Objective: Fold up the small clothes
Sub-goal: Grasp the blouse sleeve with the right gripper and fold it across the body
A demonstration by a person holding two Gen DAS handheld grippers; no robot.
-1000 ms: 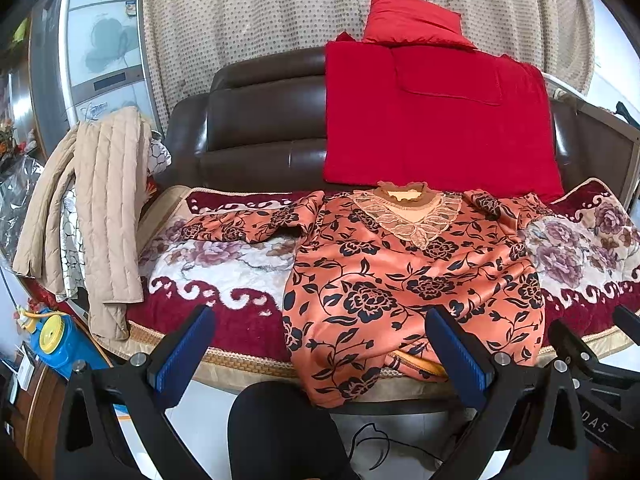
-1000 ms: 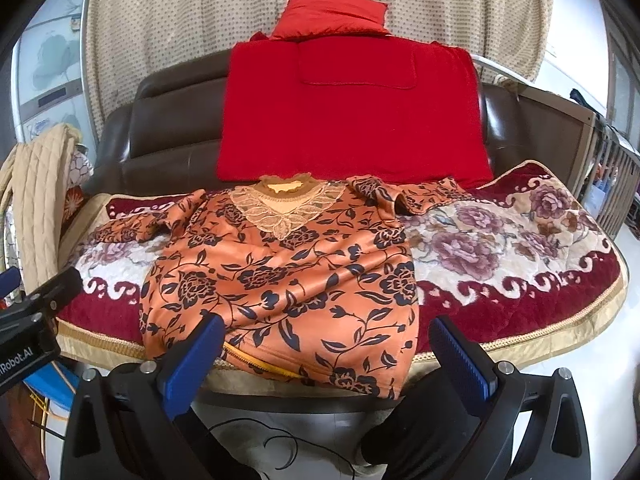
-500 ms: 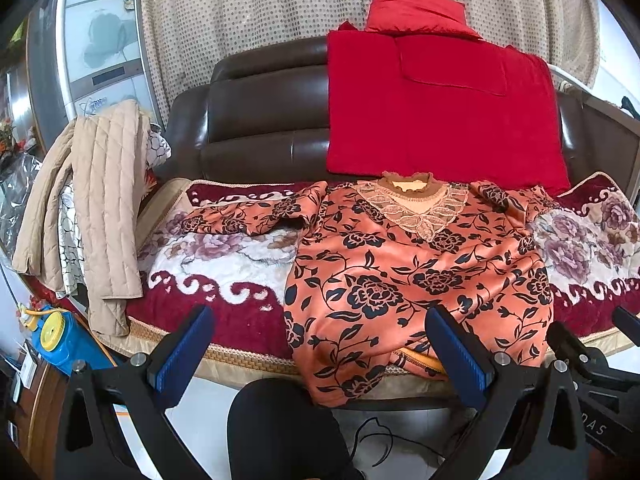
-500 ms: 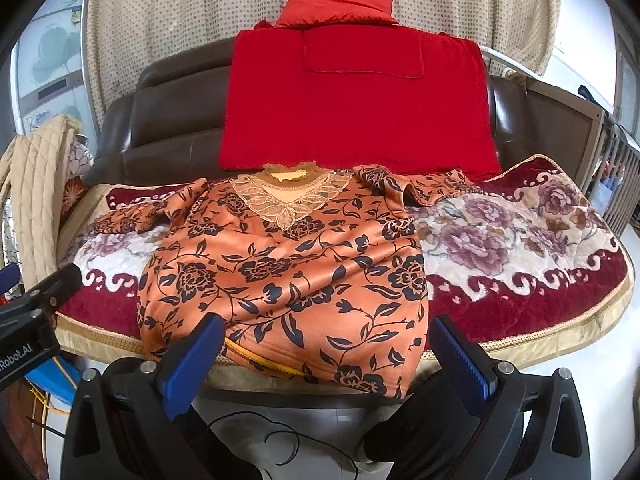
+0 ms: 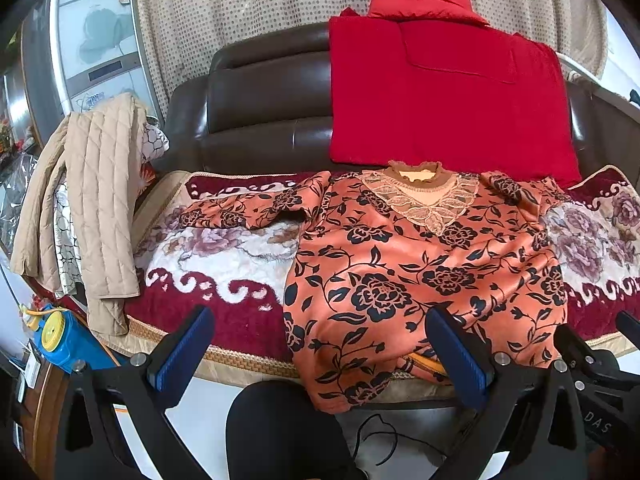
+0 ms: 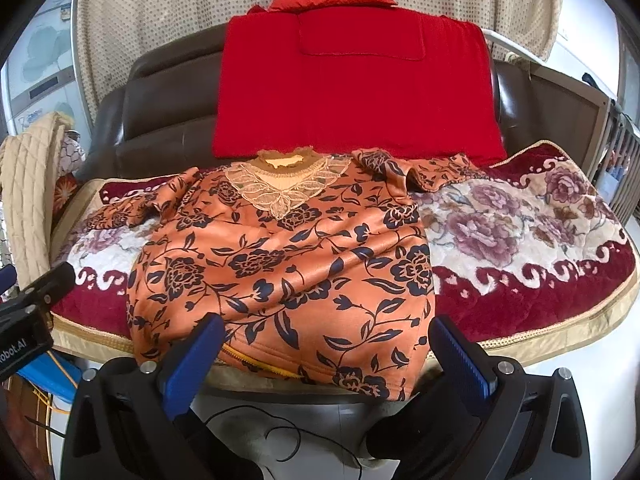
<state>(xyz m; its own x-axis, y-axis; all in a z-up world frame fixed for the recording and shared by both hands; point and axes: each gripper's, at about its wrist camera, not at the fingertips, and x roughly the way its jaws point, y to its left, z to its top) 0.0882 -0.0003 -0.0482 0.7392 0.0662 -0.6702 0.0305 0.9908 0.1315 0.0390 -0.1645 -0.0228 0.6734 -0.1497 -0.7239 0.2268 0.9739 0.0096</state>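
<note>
Two tools, left tool (image 5: 320, 354) and right tool (image 6: 334, 354), both hanging released short of the sofa's (image 5: 256, 120) front edge; orange floral top (image 6: 280, 264) lying spread on the sofa's seat blanket (image 6: 520, 240), hem overhanging that edge

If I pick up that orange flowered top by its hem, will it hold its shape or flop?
Probably flop: the top already drapes limply over the sofa edge. Its sheen suggests it may slip in a tool's grip. The sleeves would likely dangle.
</note>
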